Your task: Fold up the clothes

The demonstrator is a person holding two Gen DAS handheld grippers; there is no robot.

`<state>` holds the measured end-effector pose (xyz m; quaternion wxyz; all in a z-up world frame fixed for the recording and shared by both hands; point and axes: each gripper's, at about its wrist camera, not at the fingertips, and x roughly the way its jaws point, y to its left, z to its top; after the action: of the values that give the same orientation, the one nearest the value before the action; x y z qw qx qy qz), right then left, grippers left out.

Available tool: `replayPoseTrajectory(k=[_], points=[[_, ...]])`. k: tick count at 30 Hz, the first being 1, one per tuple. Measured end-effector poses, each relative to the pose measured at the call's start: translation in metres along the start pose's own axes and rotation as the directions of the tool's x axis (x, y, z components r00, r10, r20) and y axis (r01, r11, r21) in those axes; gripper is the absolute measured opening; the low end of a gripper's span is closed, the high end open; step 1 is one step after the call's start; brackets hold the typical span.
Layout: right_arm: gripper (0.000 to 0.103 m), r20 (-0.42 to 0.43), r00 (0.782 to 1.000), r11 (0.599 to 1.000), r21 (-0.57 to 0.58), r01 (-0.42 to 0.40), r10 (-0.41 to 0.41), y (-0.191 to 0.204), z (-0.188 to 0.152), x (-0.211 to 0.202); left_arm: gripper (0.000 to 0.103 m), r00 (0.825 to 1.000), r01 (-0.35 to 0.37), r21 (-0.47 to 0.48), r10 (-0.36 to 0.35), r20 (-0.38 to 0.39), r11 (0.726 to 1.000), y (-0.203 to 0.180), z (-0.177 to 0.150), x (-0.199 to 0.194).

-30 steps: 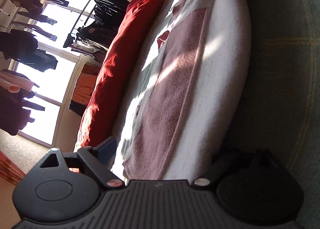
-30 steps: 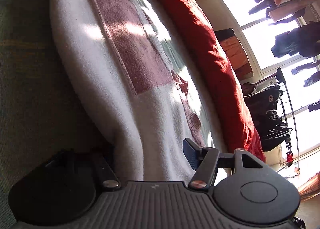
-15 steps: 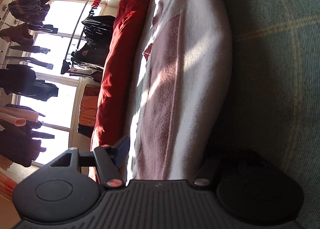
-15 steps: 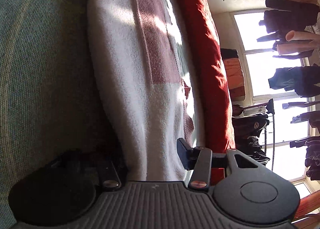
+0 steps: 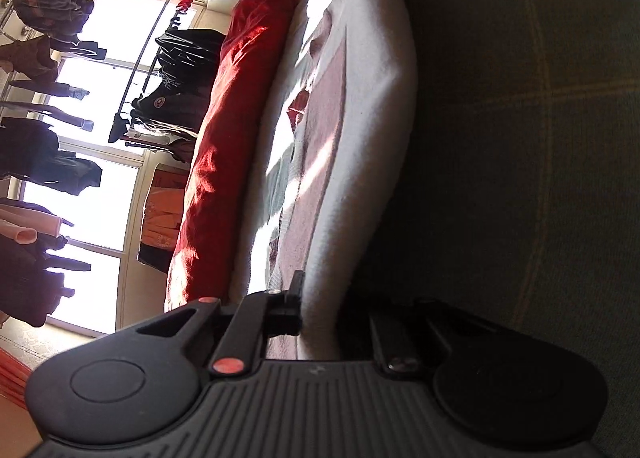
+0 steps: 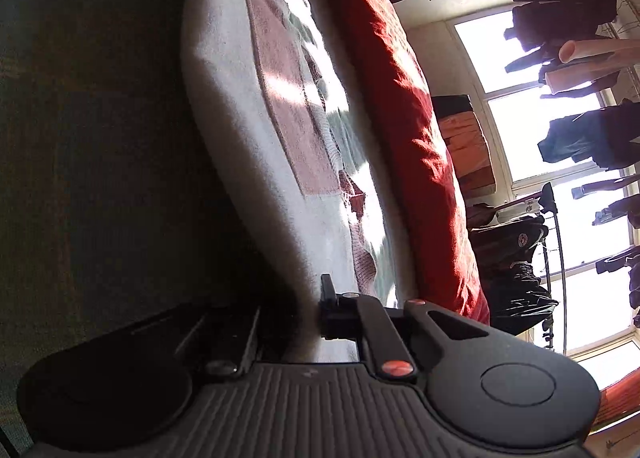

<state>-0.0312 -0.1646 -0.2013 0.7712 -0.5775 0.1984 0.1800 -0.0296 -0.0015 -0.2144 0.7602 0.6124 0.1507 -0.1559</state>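
Both grips sat right at the near edge of the white fleecy garment with a dusty-pink panel [image 5: 360, 161], which lay stretched over the dark green checked woven bed cover [image 5: 520, 137], alongside the long red velvety bolster [image 5: 240, 105]. The left gripper [image 5: 320, 314] had its fingers closed on that thick hem, and the right gripper [image 6: 300, 318] was pinched shut on the same edge further along. The main risk was probably an uneven lift: if one hand rose ahead of the other, the soft, heavy cloth could sag in the middle and the fold would land crooked. A shallow bite might also slip, since the pile looked plush and springy, not crisp. The fingers could have caught the cover beneath as well; the shadow under the hem hid that. The garment looked napped and bulky, rounded at its folded side, the pink panel flatter and ribbed at its border, with strong sun streaking across it
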Motion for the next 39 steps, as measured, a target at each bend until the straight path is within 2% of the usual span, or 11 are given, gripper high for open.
replayPoseTrajectory(k=[6,13,20,22,24,27,29,31,34,36,39], points=[[0.010,-0.013,0.995,0.995,0.041,-0.094,0.095,-0.001,0.003,-0.056,0.009,0.999,0.050,0.047,-0.051,0.016,0.998,-0.008,-0.001,-0.058],[0.010,-0.034,0.982,0.981,0.058,-0.183,0.185,0.034,0.002,-0.129,0.009,0.995,0.089,0.089,-0.093,0.035,0.992,-0.033,-0.007,-0.121],[0.010,-0.067,0.972,0.970,0.107,-0.217,0.225,0.068,-0.003,-0.148,0.011,0.990,0.134,0.084,-0.137,0.033,0.987,-0.060,-0.014,-0.145],[0.014,-0.084,0.966,0.965,0.126,-0.231,0.243,0.077,-0.006,-0.146,0.018,0.983,0.182,0.056,-0.183,0.025,0.982,-0.064,-0.018,-0.147],[0.023,-0.092,0.953,0.947,0.170,-0.271,0.289,0.083,-0.010,-0.143,0.019,0.972,0.235,0.022,-0.235,0.016,0.972,-0.066,-0.025,-0.154],[0.025,-0.099,0.940,0.927,0.227,-0.297,0.326,0.084,-0.022,-0.148,0.026,0.950,0.313,-0.051,-0.313,0.001,0.949,-0.061,-0.039,-0.164],[0.031,-0.088,0.933,0.906,0.286,-0.311,0.348,0.075,-0.033,-0.155,0.027,0.932,0.357,-0.149,-0.361,0.000,0.922,-0.045,-0.051,-0.171],[0.037,-0.055,0.924,0.870,0.363,-0.334,0.378,0.058,-0.045,-0.162,0.027,0.915,0.393,-0.282,-0.403,0.024,0.875,-0.021,-0.061,-0.174],[0.045,0.028,0.925,0.803,0.487,-0.344,0.380,0.025,-0.057,-0.173,0.039,0.915,0.389,-0.457,-0.394,0.088,0.800,0.016,-0.070,-0.173],[0.054,0.102,0.927,0.729,0.590,-0.349,0.361,0.004,-0.063,-0.173,0.054,0.918,0.385,-0.562,-0.367,0.151,0.732,0.036,-0.072,-0.167],[0.054,0.191,0.915,0.566,0.736,-0.372,0.354,-0.008,-0.072,-0.153,0.057,0.907,0.403,-0.669,-0.370,0.202,0.624,0.043,-0.070,-0.146]])
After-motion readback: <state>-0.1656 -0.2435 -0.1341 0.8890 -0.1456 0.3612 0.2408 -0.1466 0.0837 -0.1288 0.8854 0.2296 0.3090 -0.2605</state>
